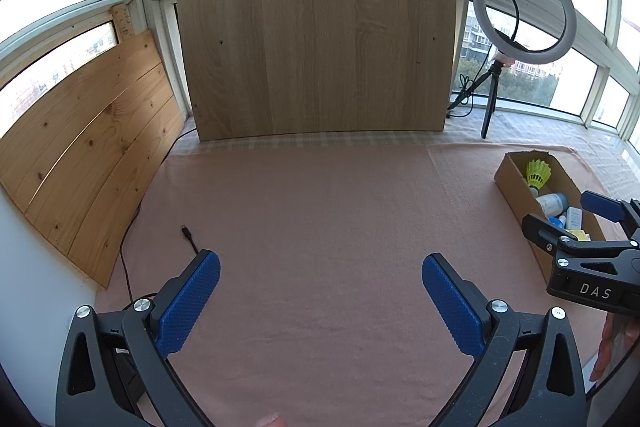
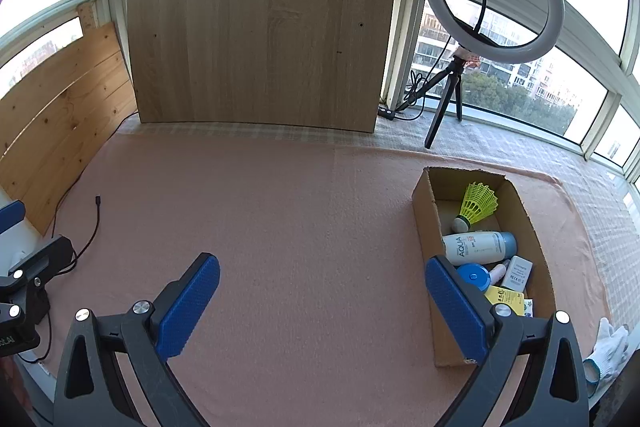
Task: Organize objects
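**Box lies to the right, nearer the right gripper**

Both the right gripper (image 2: 322, 301) and the left gripper (image 1: 320, 301) hold their jaws spread and empty. The cardboard box (image 2: 426, 227), long axis running away, sits just right of the right jaws on the pink tabletop (image 2: 300, 211), holding a shuttlecock (image 2: 476, 205) and a bottle (image 2: 478, 247).
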Tool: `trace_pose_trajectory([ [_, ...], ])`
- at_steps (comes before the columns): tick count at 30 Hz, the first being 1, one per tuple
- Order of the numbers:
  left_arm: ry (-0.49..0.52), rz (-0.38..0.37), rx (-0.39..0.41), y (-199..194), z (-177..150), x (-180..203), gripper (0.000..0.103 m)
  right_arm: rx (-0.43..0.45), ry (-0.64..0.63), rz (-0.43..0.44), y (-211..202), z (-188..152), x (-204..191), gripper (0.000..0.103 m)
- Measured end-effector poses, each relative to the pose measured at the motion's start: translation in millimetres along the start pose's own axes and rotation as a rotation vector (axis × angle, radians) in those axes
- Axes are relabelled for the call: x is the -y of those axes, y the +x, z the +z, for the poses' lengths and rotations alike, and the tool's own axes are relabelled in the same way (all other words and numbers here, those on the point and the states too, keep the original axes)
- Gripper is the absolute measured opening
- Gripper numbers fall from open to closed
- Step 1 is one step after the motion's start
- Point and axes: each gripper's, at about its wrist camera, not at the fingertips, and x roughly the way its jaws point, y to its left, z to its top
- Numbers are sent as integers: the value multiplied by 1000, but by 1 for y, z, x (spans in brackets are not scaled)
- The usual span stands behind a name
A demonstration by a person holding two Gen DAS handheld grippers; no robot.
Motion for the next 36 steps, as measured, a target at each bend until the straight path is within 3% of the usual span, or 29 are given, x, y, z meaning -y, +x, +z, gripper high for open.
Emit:
trace_pose_trajectory([
  [36,-13,-12,7,13,1,3,102,-17,-13,7,7,1,-6,101],
])
